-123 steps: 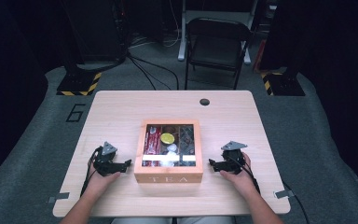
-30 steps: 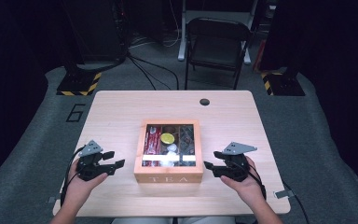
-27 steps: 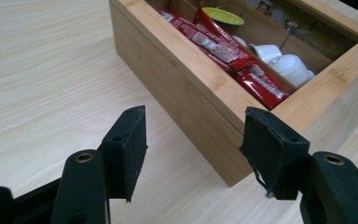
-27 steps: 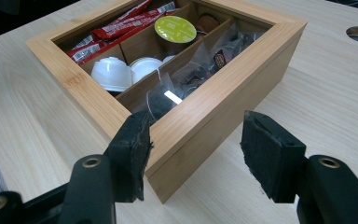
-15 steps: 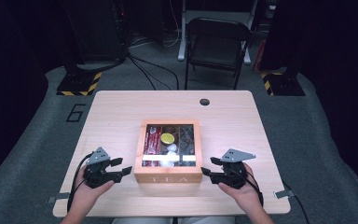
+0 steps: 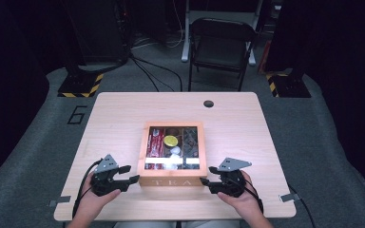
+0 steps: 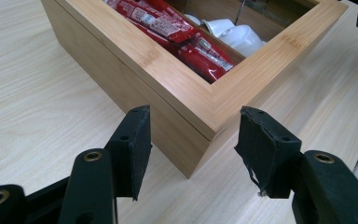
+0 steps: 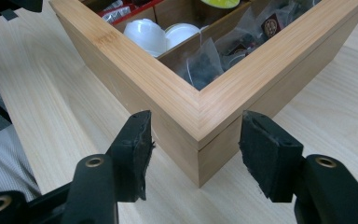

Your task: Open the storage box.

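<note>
A wooden tea box (image 6: 172,182) marked "TEA" stands near the table's front edge, its glass lid shut over red packets (image 7: 168,25), white pods (image 8: 144,32), tea bags (image 8: 205,65) and a yellow piece (image 6: 170,141). My left gripper (image 6: 132,175) lies level at the box's near left corner (image 7: 200,126). Its jaws have just been closing, and they straddle the corner without touching it. My right gripper (image 6: 206,175) mirrors it at the near right corner (image 8: 198,135), open, with its pads clear of the wood.
A cable hole (image 6: 208,103) sits in the table's far edge. A black folding chair (image 6: 221,42) stands behind the table. Both hands rest close to the table's front edge (image 6: 171,216). Cables trail off each gripper toward the person.
Both grippers moved inward and slightly down toward the box's near corners. The left jaws narrowed. The box has not moved.
</note>
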`<state>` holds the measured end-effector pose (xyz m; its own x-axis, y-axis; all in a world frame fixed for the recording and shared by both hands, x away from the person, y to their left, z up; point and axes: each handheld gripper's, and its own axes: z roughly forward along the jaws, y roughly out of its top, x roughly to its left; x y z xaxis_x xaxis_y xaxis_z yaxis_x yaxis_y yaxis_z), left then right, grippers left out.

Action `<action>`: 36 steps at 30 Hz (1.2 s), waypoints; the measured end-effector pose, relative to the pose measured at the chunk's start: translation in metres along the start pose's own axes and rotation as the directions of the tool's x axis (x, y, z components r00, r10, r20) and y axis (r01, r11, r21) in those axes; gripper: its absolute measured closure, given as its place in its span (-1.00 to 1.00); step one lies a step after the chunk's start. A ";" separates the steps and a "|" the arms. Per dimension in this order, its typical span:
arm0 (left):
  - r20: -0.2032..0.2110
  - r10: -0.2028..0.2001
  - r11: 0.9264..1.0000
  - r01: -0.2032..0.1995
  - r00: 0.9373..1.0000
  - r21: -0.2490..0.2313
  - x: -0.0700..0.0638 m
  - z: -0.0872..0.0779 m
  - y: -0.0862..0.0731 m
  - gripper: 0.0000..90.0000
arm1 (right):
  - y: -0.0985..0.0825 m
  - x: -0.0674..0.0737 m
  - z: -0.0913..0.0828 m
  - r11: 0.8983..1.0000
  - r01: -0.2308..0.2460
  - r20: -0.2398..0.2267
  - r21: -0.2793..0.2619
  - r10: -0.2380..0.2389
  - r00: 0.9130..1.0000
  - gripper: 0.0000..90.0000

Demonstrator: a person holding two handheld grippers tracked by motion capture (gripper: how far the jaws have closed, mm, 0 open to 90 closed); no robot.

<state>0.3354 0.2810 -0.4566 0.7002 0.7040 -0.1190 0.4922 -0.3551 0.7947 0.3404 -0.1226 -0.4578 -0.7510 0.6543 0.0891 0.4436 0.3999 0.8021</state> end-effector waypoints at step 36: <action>-0.004 0.024 0.999 -0.024 1.000 0.042 -0.010 0.024 -0.009 0.09 | -0.008 0.000 0.013 0.999 0.027 0.024 0.046 -0.028 0.999 0.08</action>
<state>0.3365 0.2628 -0.4765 0.7097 0.6977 -0.0975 0.4965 -0.3972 0.7718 0.3432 -0.1176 -0.4721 -0.7511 0.6582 0.0519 0.4450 0.4466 0.7762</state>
